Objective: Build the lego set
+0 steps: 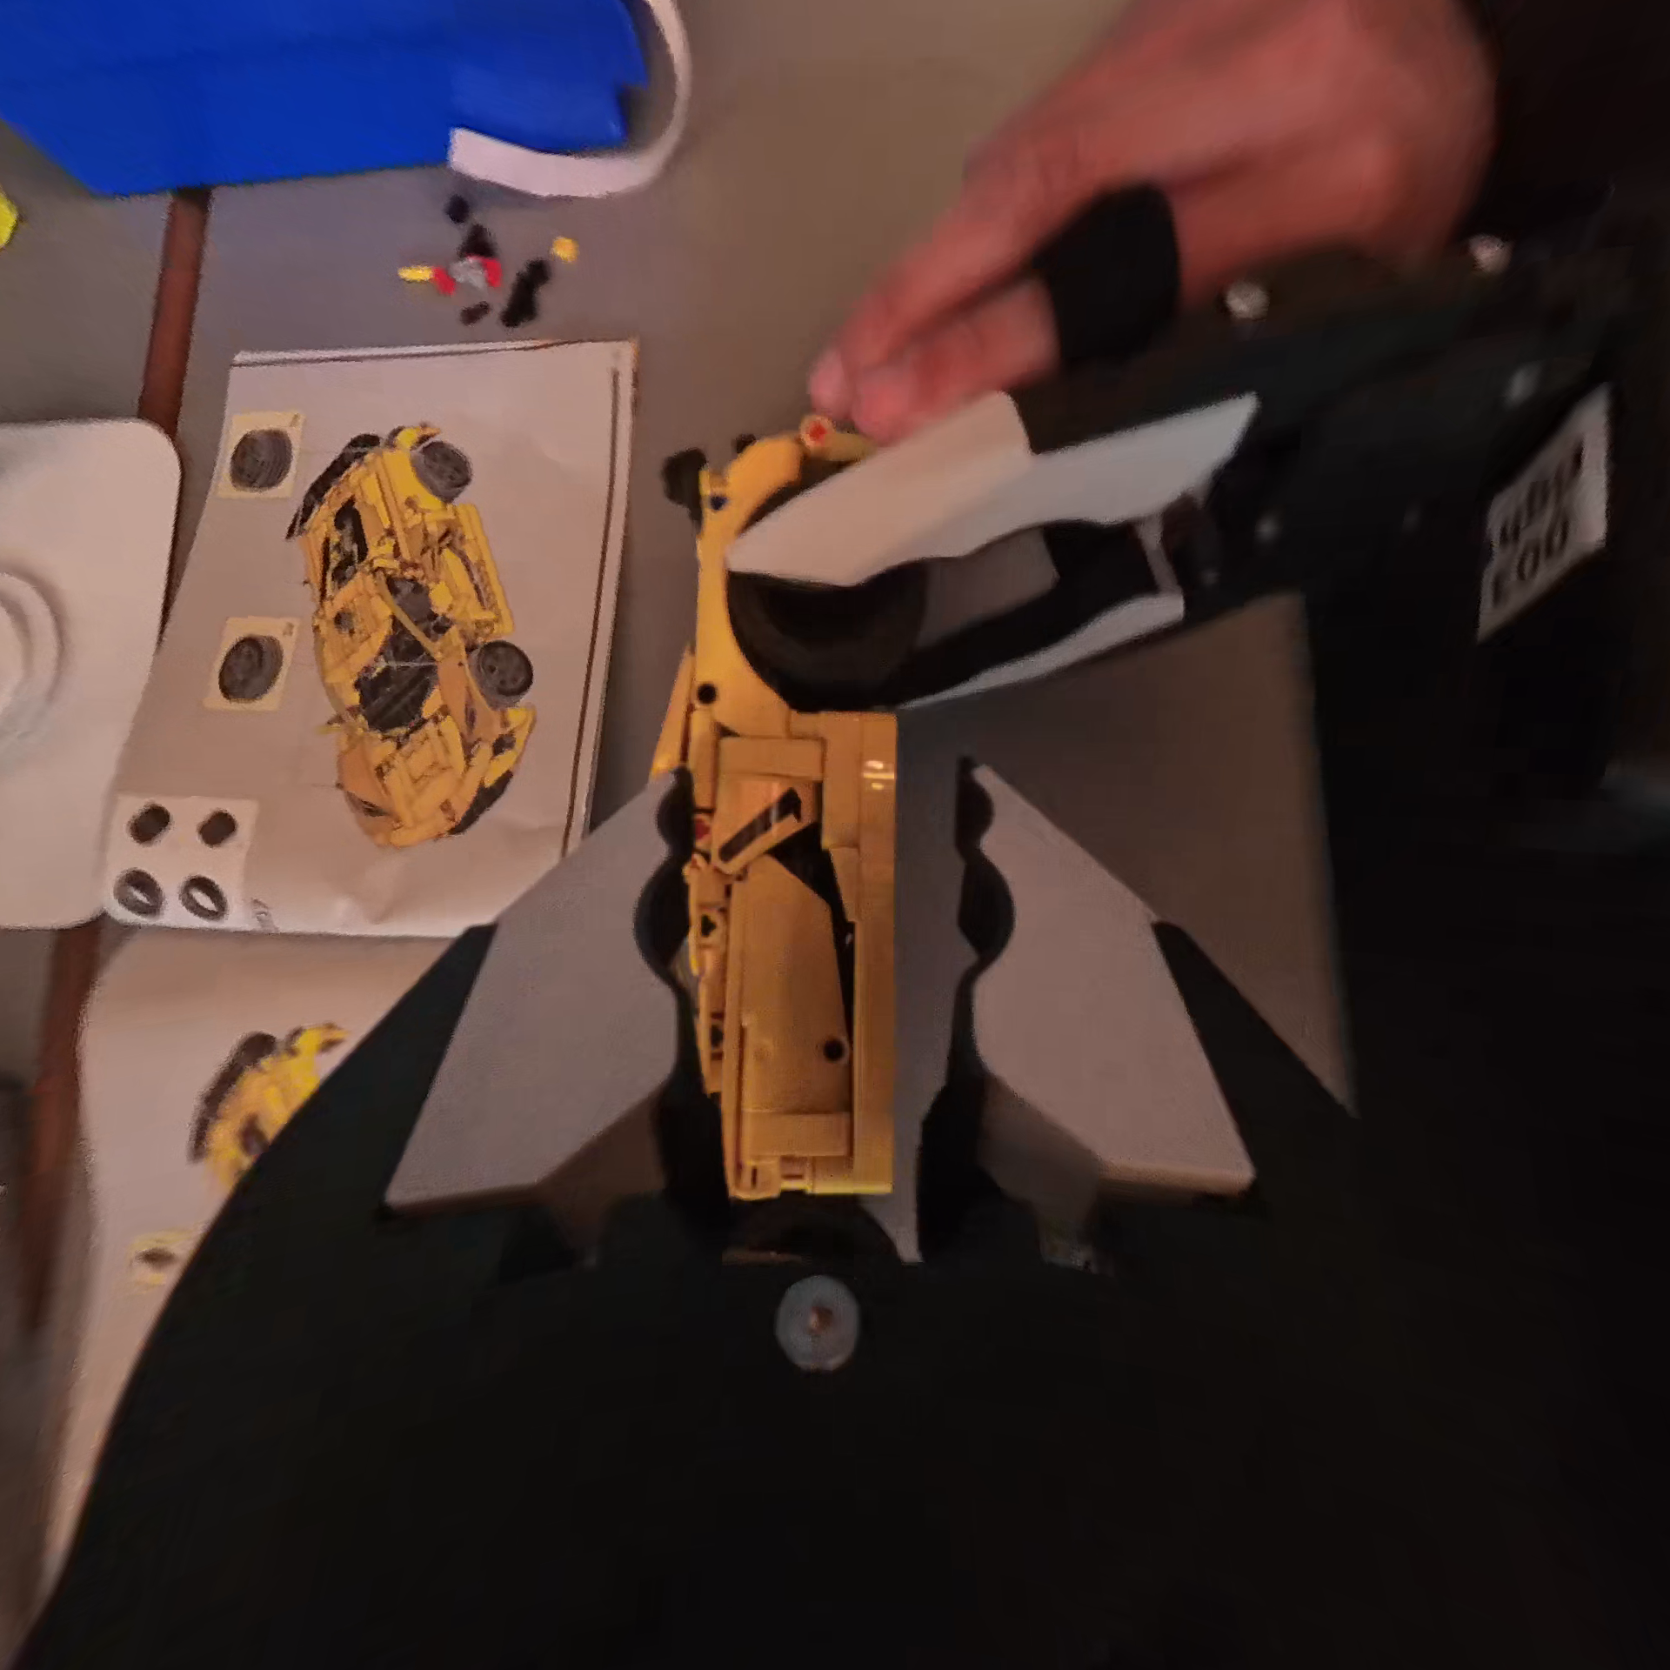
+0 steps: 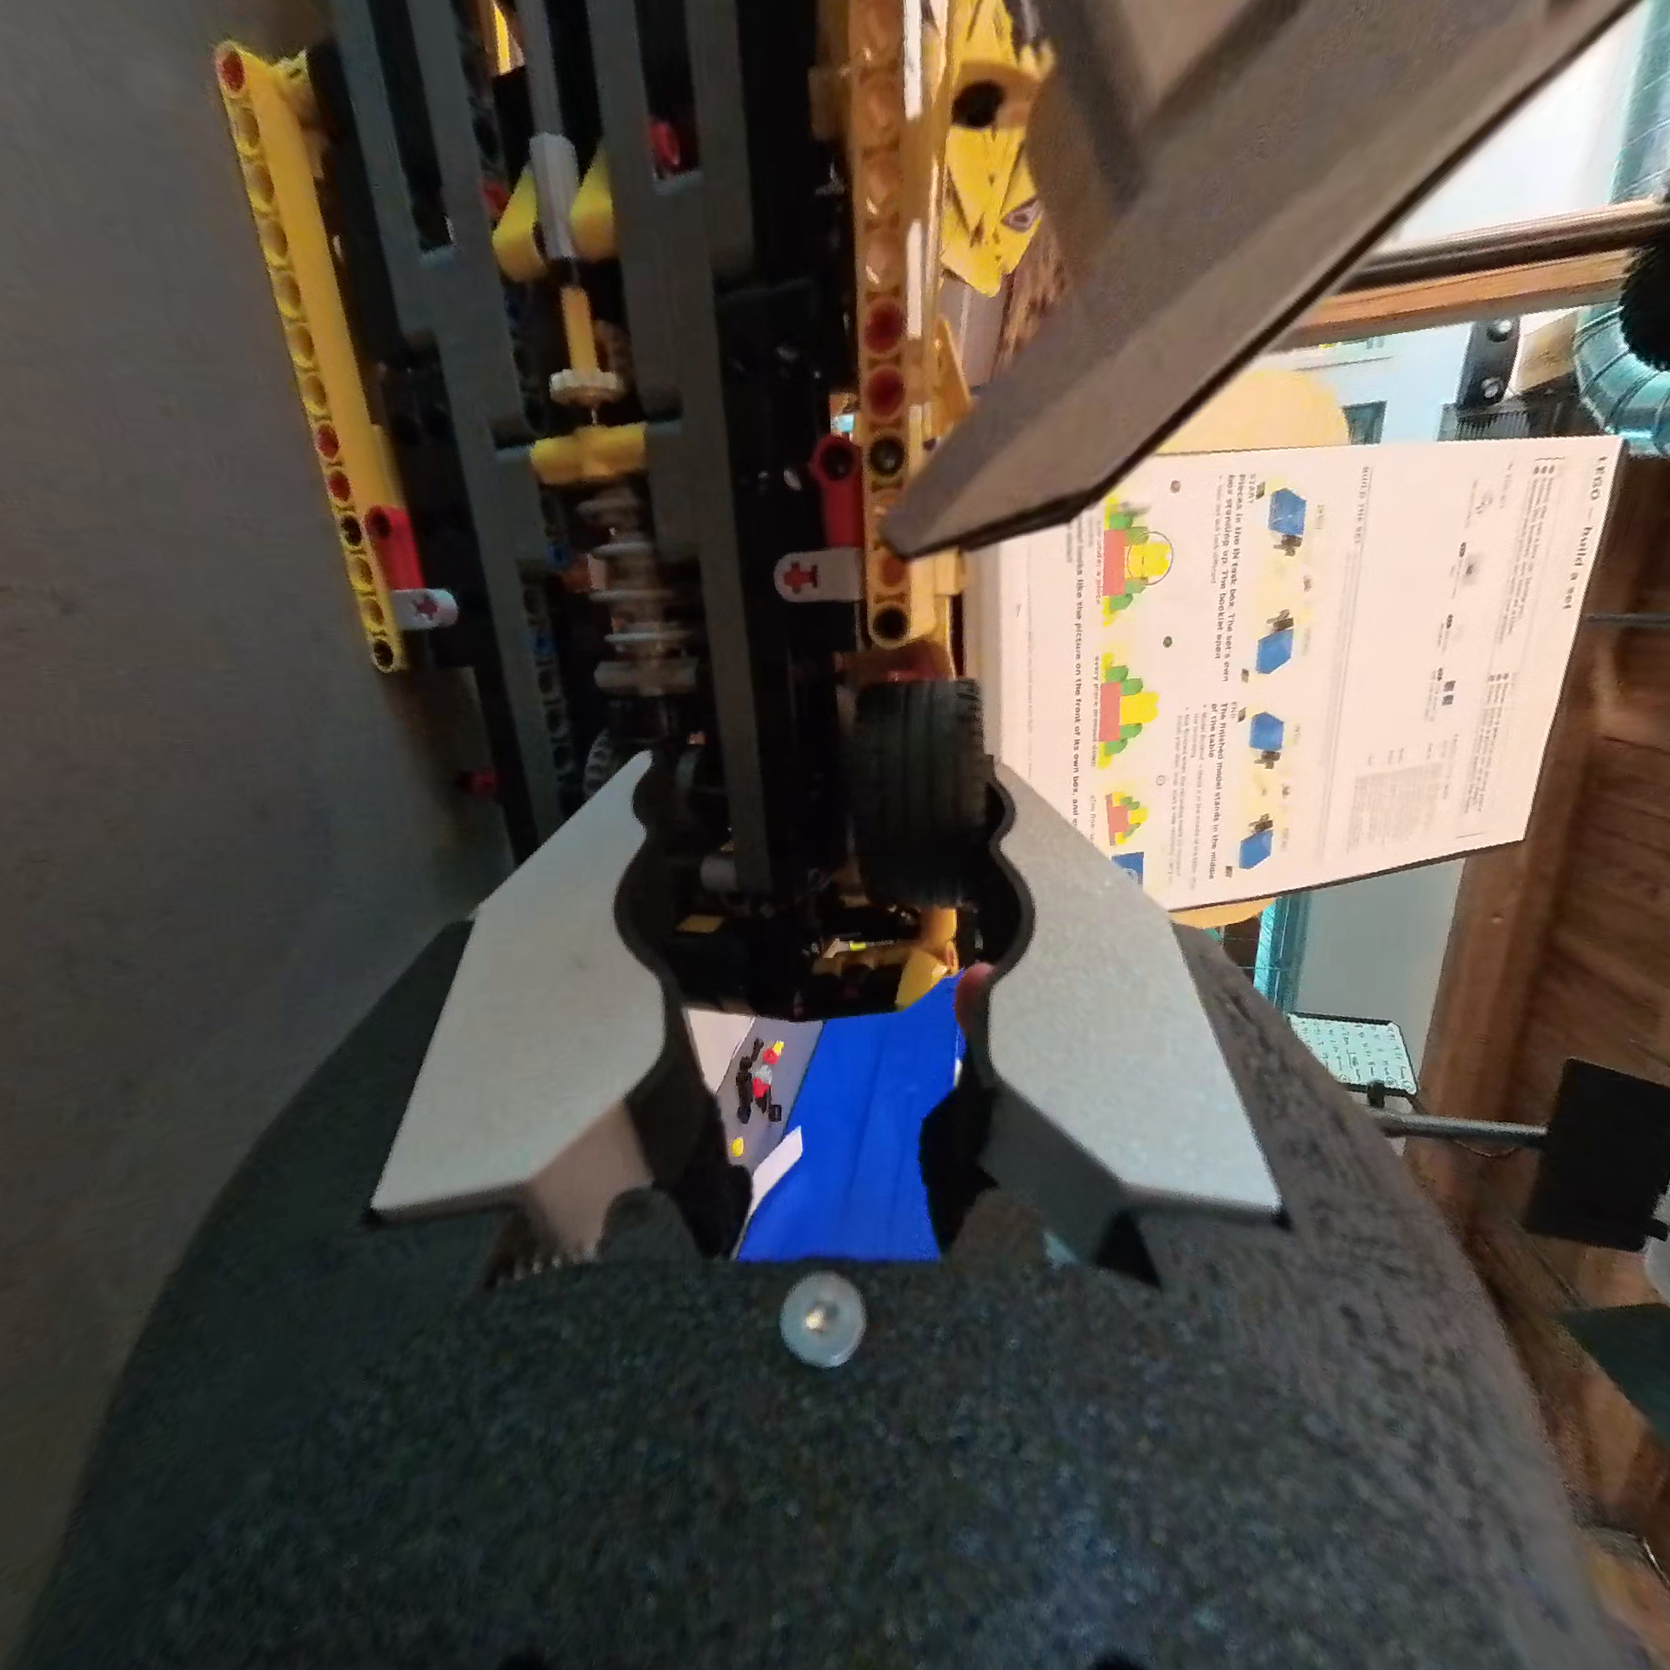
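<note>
A yellow lego car is held in the air, turned on its side. My left gripper is shut on its body. My right gripper comes in from the right and is shut on the black wheel at the car's far end. In the right wrist view my right gripper has that wheel against its right finger. The car's dark underside with yellow beams fills the view above. One finger of the left gripper crosses the top right.
On the grey table lie an open instruction booklet, a small heap of loose pieces, a blue box and a white object. A hand holds the right gripper. A printed sheet hangs on wooden furniture. Some 5 cm of space lies between my two pairs of fingers.
</note>
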`<action>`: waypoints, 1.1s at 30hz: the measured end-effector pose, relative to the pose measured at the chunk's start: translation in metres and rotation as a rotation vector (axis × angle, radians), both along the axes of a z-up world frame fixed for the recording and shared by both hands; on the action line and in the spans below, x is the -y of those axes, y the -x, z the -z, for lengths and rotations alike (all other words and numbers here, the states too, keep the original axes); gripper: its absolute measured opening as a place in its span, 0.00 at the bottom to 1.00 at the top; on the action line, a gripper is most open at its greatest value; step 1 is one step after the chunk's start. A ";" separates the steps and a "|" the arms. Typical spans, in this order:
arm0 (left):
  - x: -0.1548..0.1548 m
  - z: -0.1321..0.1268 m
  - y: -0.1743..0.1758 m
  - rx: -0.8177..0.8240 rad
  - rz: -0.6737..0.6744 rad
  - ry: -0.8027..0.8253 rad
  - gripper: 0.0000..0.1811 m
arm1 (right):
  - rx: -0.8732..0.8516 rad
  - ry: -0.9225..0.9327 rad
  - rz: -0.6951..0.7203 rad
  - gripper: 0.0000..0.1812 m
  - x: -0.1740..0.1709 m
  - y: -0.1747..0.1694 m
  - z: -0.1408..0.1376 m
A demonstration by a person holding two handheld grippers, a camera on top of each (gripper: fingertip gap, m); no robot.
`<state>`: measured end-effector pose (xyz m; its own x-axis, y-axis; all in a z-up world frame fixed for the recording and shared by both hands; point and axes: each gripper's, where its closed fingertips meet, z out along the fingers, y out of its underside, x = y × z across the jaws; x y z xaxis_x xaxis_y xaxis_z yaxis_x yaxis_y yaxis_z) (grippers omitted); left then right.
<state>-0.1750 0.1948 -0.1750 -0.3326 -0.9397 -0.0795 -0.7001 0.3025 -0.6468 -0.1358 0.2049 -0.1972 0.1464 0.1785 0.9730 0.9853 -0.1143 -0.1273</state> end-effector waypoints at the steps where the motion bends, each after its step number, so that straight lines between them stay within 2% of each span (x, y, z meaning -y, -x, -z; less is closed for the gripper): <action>1: 0.001 0.001 0.000 -0.015 0.039 -0.042 0.35 | 0.000 -0.003 0.000 0.36 0.000 0.000 0.000; 3: -0.004 0.004 -0.010 -0.033 0.042 -0.116 0.43 | -0.006 -0.008 0.002 0.36 -0.001 0.000 0.000; 7: -0.016 0.040 -0.004 -0.257 -0.015 -0.139 0.43 | -0.027 -0.004 0.004 0.36 0.000 -0.001 0.000; 15: -0.020 0.041 -0.007 -0.239 -0.013 -0.110 0.40 | 0.021 -0.028 -0.018 0.35 0.001 0.000 0.000; 19: -0.022 0.040 -0.011 -0.224 -0.042 -0.068 0.40 | -0.030 -0.027 0.037 0.37 -0.002 -0.004 -0.001; 23: -0.021 0.040 -0.011 -0.215 -0.037 -0.033 0.40 | 0.090 -0.087 0.022 0.37 0.000 0.003 -0.002; 33: -0.021 0.040 -0.012 -0.203 -0.037 -0.003 0.40 | 0.023 -0.031 0.026 0.34 0.006 0.005 -0.002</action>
<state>-0.1634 0.2160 -0.2146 -0.3078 -0.9513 -0.0170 -0.8264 0.2761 -0.4907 -0.1411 0.1992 -0.1948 0.1282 0.1444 0.9812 0.9847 -0.1361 -0.1086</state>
